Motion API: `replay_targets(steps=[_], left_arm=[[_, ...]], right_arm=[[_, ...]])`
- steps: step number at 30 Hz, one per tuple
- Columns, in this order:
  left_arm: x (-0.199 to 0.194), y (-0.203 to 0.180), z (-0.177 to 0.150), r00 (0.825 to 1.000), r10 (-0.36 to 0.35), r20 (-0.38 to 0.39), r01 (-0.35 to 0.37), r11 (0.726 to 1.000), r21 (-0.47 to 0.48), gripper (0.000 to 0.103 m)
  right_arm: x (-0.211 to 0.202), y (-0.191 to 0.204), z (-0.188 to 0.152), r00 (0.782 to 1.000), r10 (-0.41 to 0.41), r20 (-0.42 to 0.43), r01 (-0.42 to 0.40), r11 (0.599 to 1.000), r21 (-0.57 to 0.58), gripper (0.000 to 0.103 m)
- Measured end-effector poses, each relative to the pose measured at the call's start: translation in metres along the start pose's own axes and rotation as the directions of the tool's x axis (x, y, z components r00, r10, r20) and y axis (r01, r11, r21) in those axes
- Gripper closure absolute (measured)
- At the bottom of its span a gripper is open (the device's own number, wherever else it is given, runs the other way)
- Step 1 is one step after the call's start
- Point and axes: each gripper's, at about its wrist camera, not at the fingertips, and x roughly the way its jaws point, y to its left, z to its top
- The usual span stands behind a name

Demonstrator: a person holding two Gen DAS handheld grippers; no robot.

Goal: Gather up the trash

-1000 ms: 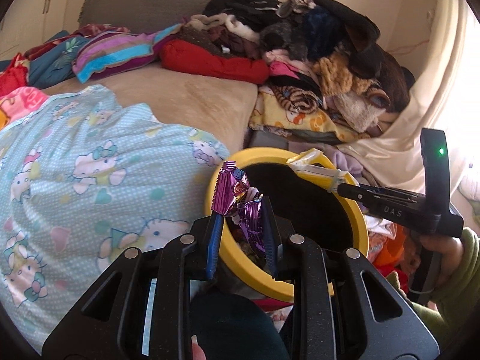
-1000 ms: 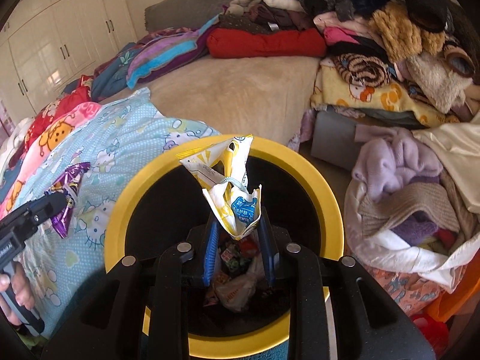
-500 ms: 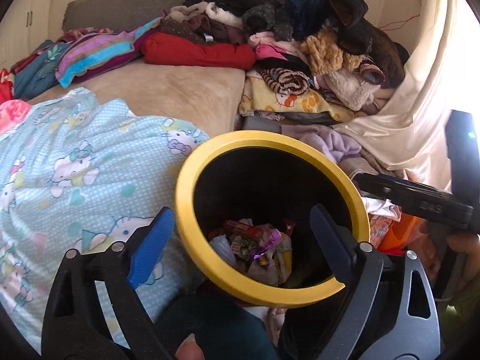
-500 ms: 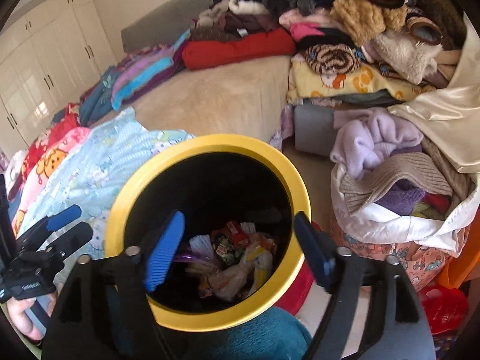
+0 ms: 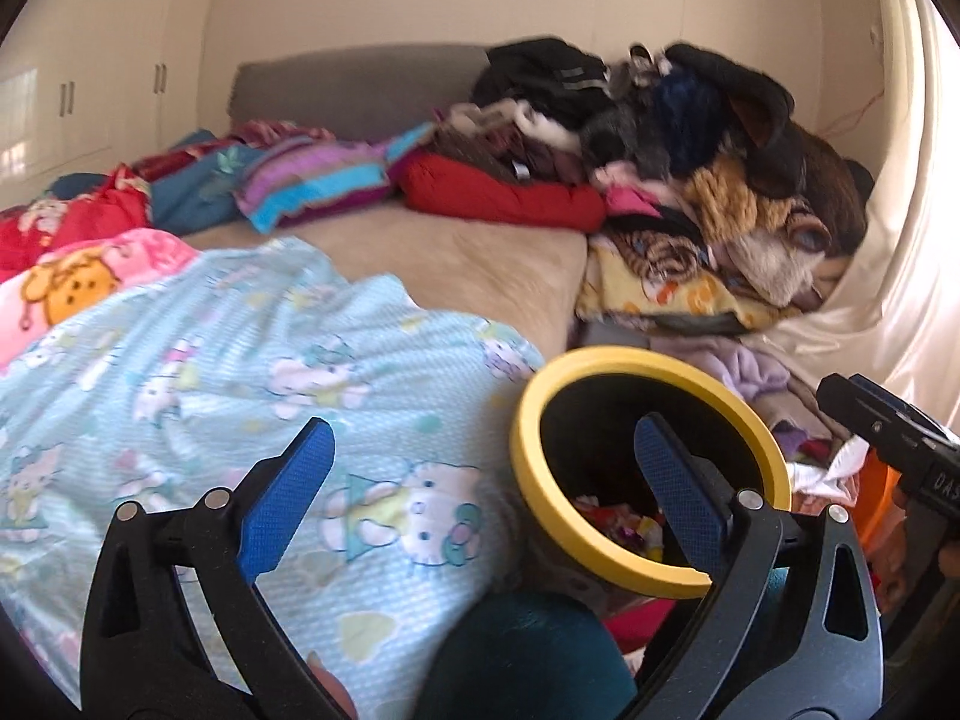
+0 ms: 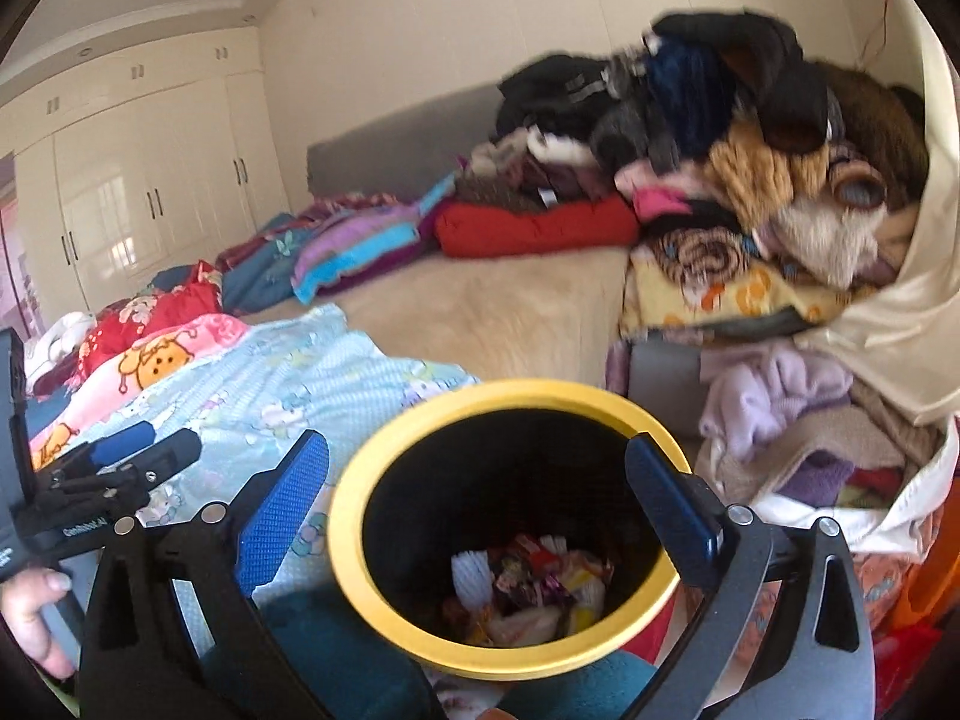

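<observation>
Both grippers were spread wide with nothing between their blue pads. In the left wrist view the left gripper (image 5: 480, 480) filled the bottom of the frame, its right finger crossing the mouth of the yellow-rimmed bin (image 5: 600, 360) at lower right, its left finger over the pale blue cartoon-cat blanket (image 5: 240, 360) at lower left. The right gripper (image 6: 474, 492) straddled the same bin (image 6: 420, 420) in the right wrist view, the bin sitting at bottom centre of that frame.

The trash (image 6: 528, 588) lay at the bottom of the bin's black interior (a jumble of crumpled wrappers, red, white and yellow). A sliver of it also showed in the left wrist view (image 5: 618, 525), low inside the rim.

Across the upper right of both frames rose a pile of clothes (image 5: 690, 150), with a red cushion (image 5: 504, 198) just left of it. White wardrobe doors (image 6: 150, 198) stood at the left of the right wrist view.
</observation>
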Motion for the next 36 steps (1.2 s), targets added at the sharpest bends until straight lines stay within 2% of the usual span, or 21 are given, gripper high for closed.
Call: replay_targets(steps=[7, 11, 21, 36], left_arm=[[-0.037, 0.017, -0.01, 0.997, 0.035, 0.071, -0.035, 0.999, 0.002, 0.011], [-0.058, 0.029, -0.017, 0.993, 0.059, 0.103, -0.057, 0.998, -0.024, 0.011], [-0.08, 0.034, -0.034, 0.985, 0.117, 0.129, -0.115, 0.993, -0.021, 0.011], [-0.081, 0.033, -0.033, 0.984, 0.116, 0.134, -0.113, 0.993, -0.03, 0.011]], right_arm=[[-0.025, 0.035, -0.011, 0.986, -0.06, 0.155, 0.073, 0.994, -0.08, 0.006], [-0.033, 0.045, -0.016, 0.98, -0.048, 0.195, 0.069, 0.992, -0.102, 0.006], [-0.04, 0.062, -0.022, 0.98, -0.004, 0.198, 0.033, 0.989, -0.144, 0.006], [-0.036, 0.064, -0.026, 0.984, -0.001, 0.181, 0.03, 0.988, -0.153, 0.006]])
